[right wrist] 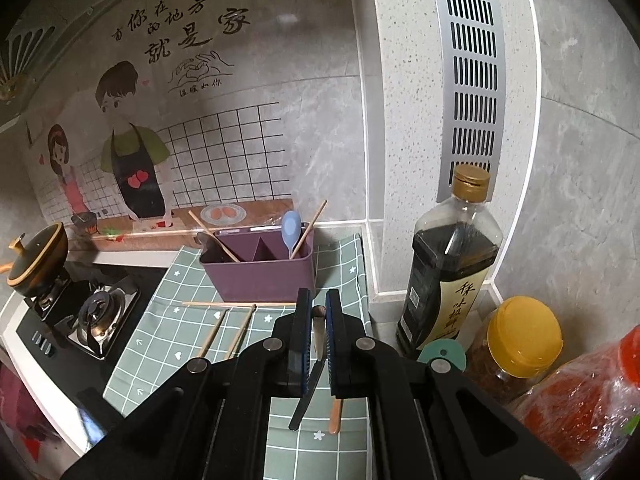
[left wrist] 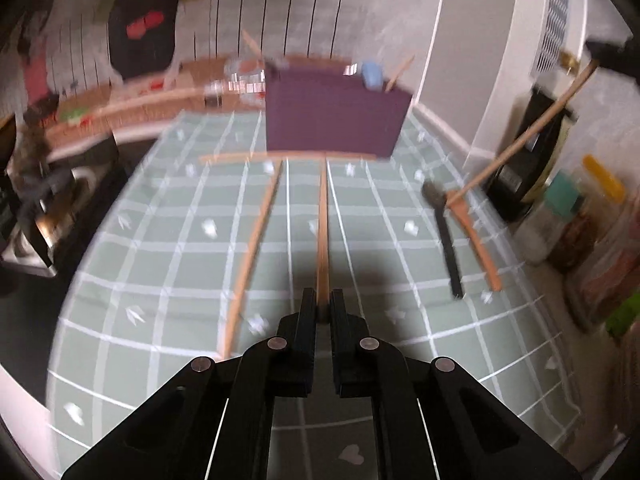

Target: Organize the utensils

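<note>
Your left hand-held gripper [left wrist: 323,304] clamps a chopstick [left wrist: 322,232]; your right hand-held gripper [right wrist: 319,308] clamps another chopstick [right wrist: 318,334].

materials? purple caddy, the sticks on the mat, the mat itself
Purple caddy: likely moulded plastic, matte, uniform colour, thin walls and a divider. Chopsticks on the mat: look like wood or bamboo, pale tan, unglossed. Green checked mat: probably fabric or soft vinyl; its edge drapes over the counter; cannot tell which.
</note>
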The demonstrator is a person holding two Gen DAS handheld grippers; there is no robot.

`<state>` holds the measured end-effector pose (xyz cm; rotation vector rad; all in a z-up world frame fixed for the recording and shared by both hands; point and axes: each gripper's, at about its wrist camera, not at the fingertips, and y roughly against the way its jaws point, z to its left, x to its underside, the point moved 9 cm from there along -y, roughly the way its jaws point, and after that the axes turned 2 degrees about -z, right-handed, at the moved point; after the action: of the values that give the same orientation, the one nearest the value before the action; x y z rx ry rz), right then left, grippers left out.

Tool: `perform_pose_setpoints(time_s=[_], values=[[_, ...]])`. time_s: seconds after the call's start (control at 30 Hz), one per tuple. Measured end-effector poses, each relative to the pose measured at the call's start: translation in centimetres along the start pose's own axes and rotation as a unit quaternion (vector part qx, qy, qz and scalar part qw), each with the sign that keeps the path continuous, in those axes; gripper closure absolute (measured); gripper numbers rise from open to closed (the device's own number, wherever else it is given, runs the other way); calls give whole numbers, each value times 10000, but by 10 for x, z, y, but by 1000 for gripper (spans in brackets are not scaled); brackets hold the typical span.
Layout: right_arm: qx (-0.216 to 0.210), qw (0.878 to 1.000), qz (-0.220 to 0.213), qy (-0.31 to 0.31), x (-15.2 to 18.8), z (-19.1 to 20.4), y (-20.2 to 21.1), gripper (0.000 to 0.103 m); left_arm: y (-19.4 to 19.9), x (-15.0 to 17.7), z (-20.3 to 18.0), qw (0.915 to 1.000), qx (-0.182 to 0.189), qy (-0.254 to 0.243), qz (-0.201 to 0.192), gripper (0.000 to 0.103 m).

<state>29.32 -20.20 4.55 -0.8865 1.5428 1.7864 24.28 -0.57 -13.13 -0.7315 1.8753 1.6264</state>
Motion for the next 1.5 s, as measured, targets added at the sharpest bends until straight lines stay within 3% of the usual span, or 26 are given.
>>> perform_pose_setpoints(time_s=[0.23, 0.37, 0.63, 0.83, 0.97, 1.1, 1.2, 1.5], values=[[13, 10000, -90, -34, -13, 4, 4, 97, 48, -66, 23, 9982, 137, 78, -574, 97], [-16, 9999, -167, -9, -25, 10, 6, 97, 72, -107, 31, 9953, 179, -113, -947, 97], [-207, 9996, -140, 91, -56, 33, 1, 97, 99, -187, 38, 9915, 550, -81, -1176, 97], [-554, 9975, -390, 211, -118, 60, 18, 97, 134, -268, 35, 9860, 992, 47, -1343, 97], [-596, 9953, -638, 411, -176, 77, 28, 97, 156, -331, 33, 9773, 1083, 46, -1823, 97], [-569, 9944, -645, 618, -217, 92, 21, 97, 155, -373, 35, 9723, 1203, 195, -1994, 97], [-422, 9940, -567, 831, -229, 97, 5, 97, 142, -392, 32, 9697, 1184, 132, -2133, 97], [-225, 9941, 126, 1053, -200, 92, -84, 97, 45, -390, 33, 9792, 1134, 184, -1671, 97]])
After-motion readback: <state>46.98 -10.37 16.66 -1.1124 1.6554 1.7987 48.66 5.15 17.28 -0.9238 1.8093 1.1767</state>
